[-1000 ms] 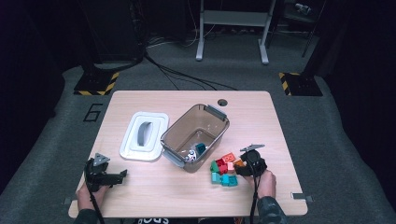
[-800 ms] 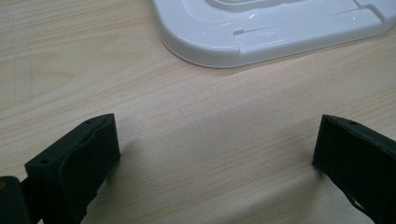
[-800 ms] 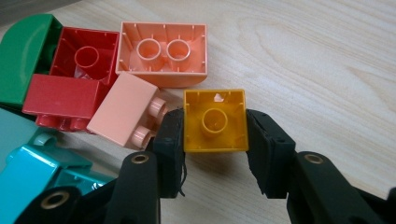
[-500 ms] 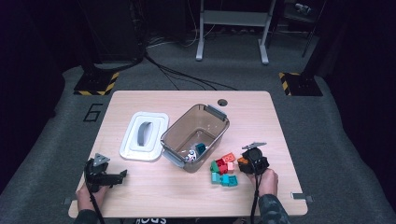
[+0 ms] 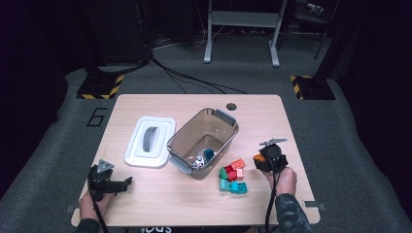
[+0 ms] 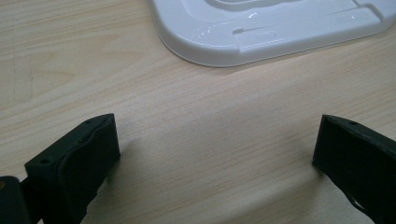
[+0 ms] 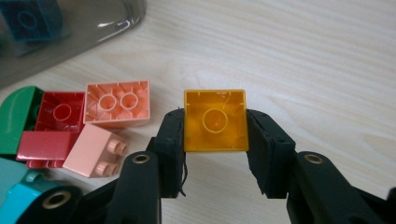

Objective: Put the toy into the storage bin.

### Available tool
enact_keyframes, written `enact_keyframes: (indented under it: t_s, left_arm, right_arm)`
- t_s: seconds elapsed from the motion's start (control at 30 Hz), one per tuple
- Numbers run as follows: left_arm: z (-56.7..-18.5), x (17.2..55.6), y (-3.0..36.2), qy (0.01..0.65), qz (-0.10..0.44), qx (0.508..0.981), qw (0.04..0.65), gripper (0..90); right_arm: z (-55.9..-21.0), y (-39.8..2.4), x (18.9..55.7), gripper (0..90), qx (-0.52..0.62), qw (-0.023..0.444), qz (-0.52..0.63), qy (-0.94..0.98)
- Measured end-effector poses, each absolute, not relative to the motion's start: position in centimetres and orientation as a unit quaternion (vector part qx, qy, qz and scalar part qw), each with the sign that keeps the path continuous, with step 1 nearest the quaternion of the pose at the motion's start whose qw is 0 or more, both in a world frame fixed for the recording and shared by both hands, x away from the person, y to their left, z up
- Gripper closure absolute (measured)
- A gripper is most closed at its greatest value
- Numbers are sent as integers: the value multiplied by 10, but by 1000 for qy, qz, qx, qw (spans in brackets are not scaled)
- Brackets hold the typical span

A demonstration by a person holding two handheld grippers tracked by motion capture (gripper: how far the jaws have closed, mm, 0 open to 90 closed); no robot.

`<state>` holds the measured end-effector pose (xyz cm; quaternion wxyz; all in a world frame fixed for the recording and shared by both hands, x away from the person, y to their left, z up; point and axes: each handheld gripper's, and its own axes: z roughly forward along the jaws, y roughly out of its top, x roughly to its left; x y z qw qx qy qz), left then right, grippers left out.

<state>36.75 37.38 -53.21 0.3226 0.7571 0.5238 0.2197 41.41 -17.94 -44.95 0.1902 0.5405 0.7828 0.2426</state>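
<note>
Right tongs (image 7: 215, 140) are gripping the orange brick (image 7: 215, 120), just off the counter (image 5: 160, 204) by the loose pile (image 5: 232, 177). Left tongs (image 6: 210, 154) are sitting open, idle. Bin (image 5: 180, 143) is holding approx 2 pcs; most bricks are waiting outside.

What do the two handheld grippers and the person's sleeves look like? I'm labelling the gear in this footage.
Both are black. The left gripper has two blocky matte black jaws and carries a grey three-cornered plate on top. The right gripper has black jaws on arms with brass-coloured rivets, a grey plate too, and a thin black cable trailing back. The right forearm wears a dark mottled sleeve.
</note>
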Motion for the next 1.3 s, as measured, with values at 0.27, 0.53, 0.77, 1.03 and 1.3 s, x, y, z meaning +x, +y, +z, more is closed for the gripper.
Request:
enact_keyframes:
  t_s: [0.27, 0.53, 0.77, 1.03, 1.3]
  left_arm:
    - [-532, 367, 374, 524, 220, 757, 322, 3]
    - [-532, 367, 374, 524, 220, 757, 322, 3]
    - [-532, 367, 374, 524, 221, 757, 322, 3]
    - [-532, 367, 374, 524, 221, 757, 322, 3]
    - [-532, 368, 373, 525, 221, 756, 323, 3]
  right_arm:
    - [-432, -180, 420, 591, 536, 201, 241, 784]
    - [-410, -184, 426, 591, 532, 217, 237, 783]
    - [-393, -178, 434, 591, 524, 226, 240, 786]
    - [-378, -169, 442, 591, 505, 240, 250, 790]
    - [-365, -157, 451, 590, 498, 246, 262, 789]
